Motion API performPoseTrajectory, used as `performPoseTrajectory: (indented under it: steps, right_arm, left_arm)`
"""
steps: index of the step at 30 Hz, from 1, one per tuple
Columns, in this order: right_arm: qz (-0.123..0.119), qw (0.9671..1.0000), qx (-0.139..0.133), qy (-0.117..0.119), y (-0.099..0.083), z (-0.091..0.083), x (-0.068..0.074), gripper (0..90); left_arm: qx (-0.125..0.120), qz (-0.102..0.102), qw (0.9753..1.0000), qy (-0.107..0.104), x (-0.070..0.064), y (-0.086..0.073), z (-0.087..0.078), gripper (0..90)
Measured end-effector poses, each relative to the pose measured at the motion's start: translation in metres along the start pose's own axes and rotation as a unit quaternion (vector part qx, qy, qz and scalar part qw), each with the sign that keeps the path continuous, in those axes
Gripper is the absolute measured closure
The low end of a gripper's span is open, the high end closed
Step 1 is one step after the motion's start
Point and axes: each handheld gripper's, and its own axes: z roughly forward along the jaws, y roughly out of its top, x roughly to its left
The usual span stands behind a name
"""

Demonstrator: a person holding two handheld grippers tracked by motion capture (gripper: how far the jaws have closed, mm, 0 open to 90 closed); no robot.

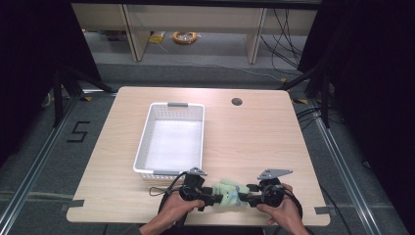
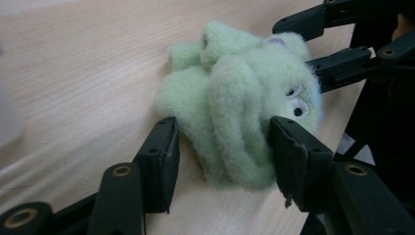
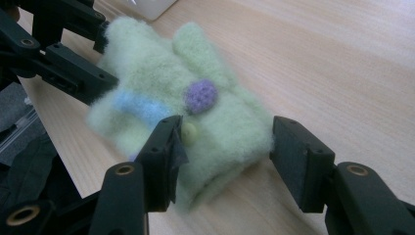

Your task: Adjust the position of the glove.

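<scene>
The green fleece glove [image 1: 229, 192] lay on the worktop [image 1: 254, 132] near its front edge, stretched crosswise between the two tools, with the white basket [image 1: 147, 147] further back and to the left. The left tool [image 2: 222, 142] came at it from the left with jaws spread around its bunched end, one pad touching the fleece. The right tool [image 3: 222, 147] faced it from the opposite end, jaws likewise apart, straddling the cuff without pinching. Both stood equally near; closing each would probably take the glove by its two ends.
</scene>
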Motion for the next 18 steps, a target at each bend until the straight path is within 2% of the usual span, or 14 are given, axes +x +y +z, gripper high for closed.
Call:
performPoseTrajectory:
  steps: [1, 4, 5, 6, 8, 9, 10, 12, 13, 14, 15, 16, 17, 18]
  right_arm:
    - [0.000, 0.9998, 0.017, 0.006, 0.0005, -0.0003, -0.0009, 46.7]
    - [0.005, 0.9998, 0.019, 0.007, 0.0002, 0.0010, -0.0008, 47.1]
    - [0.031, 0.9992, 0.025, 0.011, -0.0003, 0.0024, 0.0016, 47.3]
    - [0.017, 0.9996, 0.020, 0.013, -0.0003, 0.0036, -0.0015, 47.6]
    - [0.017, 0.9995, 0.025, 0.010, -0.0002, 0.0036, -0.0018, 48.3]
    - [0.025, 0.9993, 0.023, 0.019, -0.0010, 0.0053, -0.0026, 49.5]
    - [0.030, 0.9990, 0.023, 0.023, -0.0014, 0.0061, -0.0032, 50.3]
    - [0.036, 0.9987, 0.024, 0.027, -0.0020, 0.0066, -0.0034, 51.8]
    - [0.037, 0.9985, 0.022, 0.035, -0.0026, 0.0073, -0.0044, 53.4]
    - [0.041, 0.9980, 0.021, 0.045, -0.0029, 0.0074, -0.0058, 57.8]
    - [0.041, 0.9980, 0.021, 0.045, -0.0029, 0.0074, -0.0058, 57.8]
    - [0.039, 0.9978, 0.017, 0.050, -0.0031, 0.0078, -0.0074, 62.2]
    - [0.054, 0.9967, 0.024, 0.055, -0.0031, 0.0067, -0.0053, 63.9]
    - [0.054, 0.9967, 0.024, 0.055, -0.0031, 0.0067, -0.0053, 63.9]
  left_arm:
    - [0.001, -0.017, 0.9998, -0.013, 0.0004, -0.0005, 0.0028, 47.1]
    - [-0.004, -0.021, 0.9995, -0.025, 0.0025, -0.0009, 0.0055, 49.4]
    - [-0.004, -0.027, 0.9992, -0.029, 0.0022, -0.0012, 0.0061, 50.4]
    - [-0.003, -0.017, 0.9993, -0.035, 0.0030, -0.0017, 0.0061, 51.6]
    - [-0.002, -0.015, 0.9996, -0.026, 0.0008, -0.0019, 0.0058, 54.4]
    - [0.004, -0.003, 0.9997, -0.023, -0.0007, -0.0024, 0.0056, 55.6]
    - [-0.011, -0.002, 0.9995, -0.030, -0.0007, -0.0039, 0.0079, 57.0]
    - [-0.006, 0.003, 0.9994, -0.034, 0.0000, -0.0038, 0.0075, 59.7]
    - [-0.001, 0.007, 0.9998, -0.021, -0.0015, -0.0034, 0.0060, 59.7]
    - [-0.014, 0.011, 0.9994, -0.030, -0.0015, -0.0046, 0.0071, 62.5]
    - [-0.014, 0.011, 0.9994, -0.030, -0.0015, -0.0046, 0.0071, 63.5]
    - [-0.014, 0.013, 0.9996, -0.020, -0.0034, -0.0050, 0.0061, 64.5]
    - [-0.015, 0.013, 0.9996, -0.021, -0.0036, -0.0051, 0.0057, 65.5]
    - [-0.015, 0.013, 0.9996, -0.021, -0.0036, -0.0051, 0.0057, 66.4]
